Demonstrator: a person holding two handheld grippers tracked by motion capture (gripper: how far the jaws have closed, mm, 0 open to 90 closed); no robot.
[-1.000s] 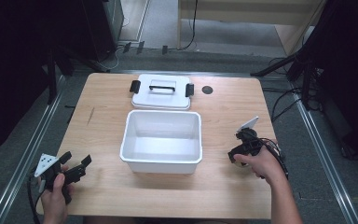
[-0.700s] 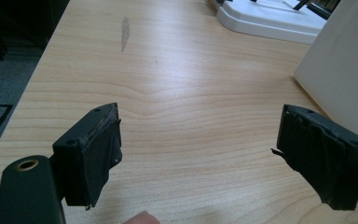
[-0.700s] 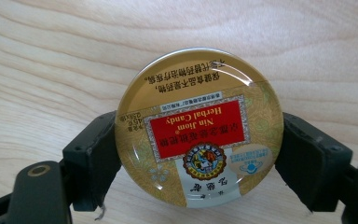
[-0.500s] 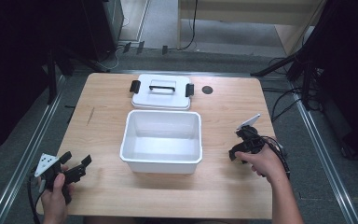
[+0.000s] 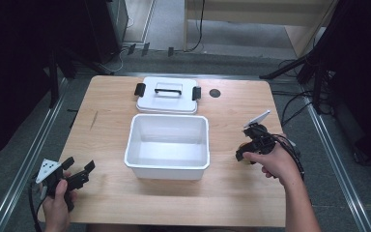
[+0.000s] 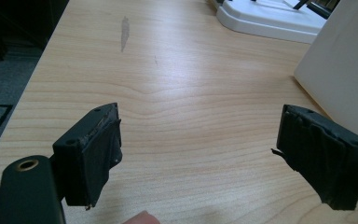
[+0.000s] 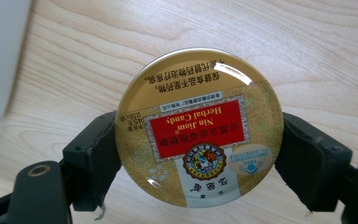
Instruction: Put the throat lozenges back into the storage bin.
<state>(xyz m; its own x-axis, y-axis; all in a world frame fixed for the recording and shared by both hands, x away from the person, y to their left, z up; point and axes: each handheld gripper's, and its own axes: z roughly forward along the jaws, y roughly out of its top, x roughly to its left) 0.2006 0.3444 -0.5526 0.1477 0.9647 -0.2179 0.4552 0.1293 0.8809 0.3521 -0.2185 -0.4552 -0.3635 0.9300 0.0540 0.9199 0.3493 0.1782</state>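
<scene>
A round gold candy tin (image 7: pixel 199 128), its lid printed with a red label and the words "Herbal Candy" upside down, sits clamped between the two black jaws of the right gripper (image 7: pixel 199 154), one pad pressing each side of its rim; those jaws have just been closing onto it. In the right gripper view the tin fills the centre of the frame with wood grain behind it, and a pale wall of the white bin (image 7: pixel 0 60) runs down the left edge. In the high view the right gripper (image 5: pixel 245 155) is at the right middle of the frame, held in the person's right hand (image 5: pixel 276 164), just right of the white bin (image 5: pixel 168 170), which stands open at the centre of the wooden table (image 5: pixel 232 193). The bin's white lid (image 5: pixel 168 96), with black latches and a handle, lies flat just behind it toward the top of the frame. At the lower left, the left gripper (image 5: pixel 79 174) rests in the left hand (image 5: pixel 57 205) near the table's front edge; in the left gripper view its jaws stand wide apart with bare table between them.
</scene>
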